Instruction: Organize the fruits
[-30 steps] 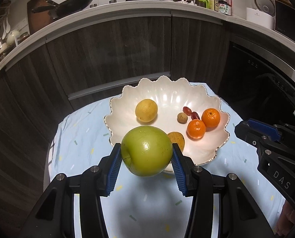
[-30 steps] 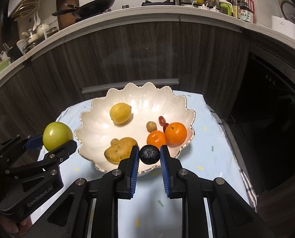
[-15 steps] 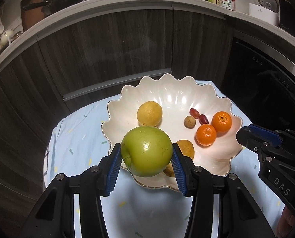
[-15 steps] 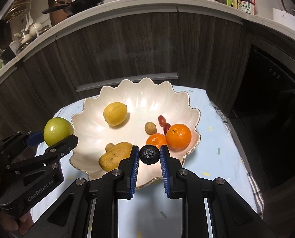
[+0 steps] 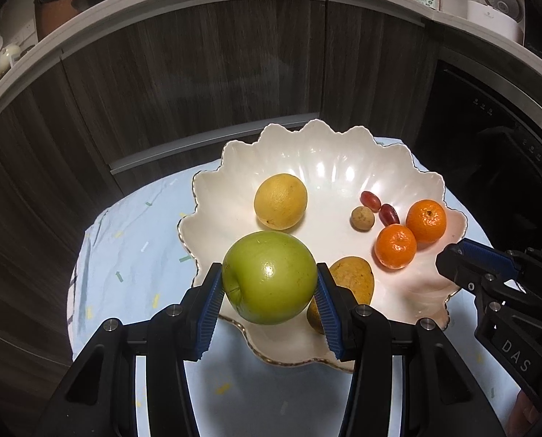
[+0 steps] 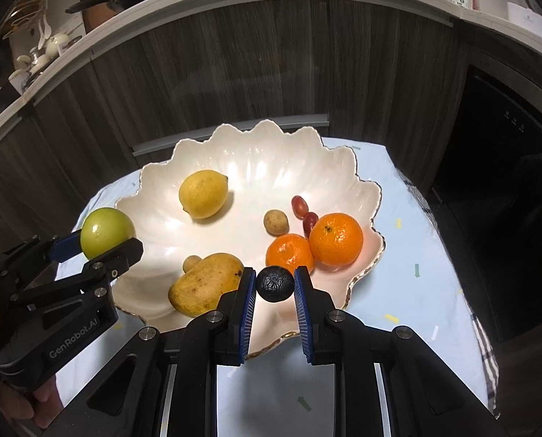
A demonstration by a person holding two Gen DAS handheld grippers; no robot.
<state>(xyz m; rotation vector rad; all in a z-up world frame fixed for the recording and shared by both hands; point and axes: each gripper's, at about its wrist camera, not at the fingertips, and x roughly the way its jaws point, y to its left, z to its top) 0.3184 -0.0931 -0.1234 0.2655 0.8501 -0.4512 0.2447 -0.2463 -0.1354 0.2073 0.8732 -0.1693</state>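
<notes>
Left wrist view. We count one white scalloped bowl (image 5: 318,160) on a pale blue cloth (image 5: 132,255) over the table. In the bowl: one lemon (image 5: 280,201), two mandarins (image 5: 395,246) (image 5: 426,220) touching each other at the right, two red grapes (image 5: 370,199) (image 5: 389,214), one small tan round fruit (image 5: 362,217), one mango (image 5: 354,279). The left gripper (image 5: 269,293) has its fingers (image 5: 209,307) clamped on one green apple (image 5: 269,277), held over the bowl's near-left rim. Against a second ago, the bowl looks larger and sits lower in the frame, and the apple now overlaps the rim rather than the cloth. The apple and right finger hide much of the mango. The right gripper (image 5: 453,260) juts in at the right edge; its load is not visible from here.

Right wrist view. Same one bowl (image 6: 267,138), one lemon (image 6: 203,193), two mandarins (image 6: 290,253) (image 6: 336,239), two grapes (image 6: 299,205) (image 6: 309,220), one tan fruit (image 6: 276,222), one mango (image 6: 205,282). A second small tan lump (image 6: 191,262) peeks out behind the mango; we cannot tell what it is. The right gripper (image 6: 274,291) has its fingers (image 6: 247,298) pinching one small black, rough-skinned round fruit (image 6: 274,284) above the bowl's near rim. The bowl looks closer than a second ago. At left, the left gripper (image 6: 105,242) carries the green apple (image 6: 107,232) over the bowl's left rim. A hand (image 6: 23,406) is cut off at the lower left corner.
</notes>
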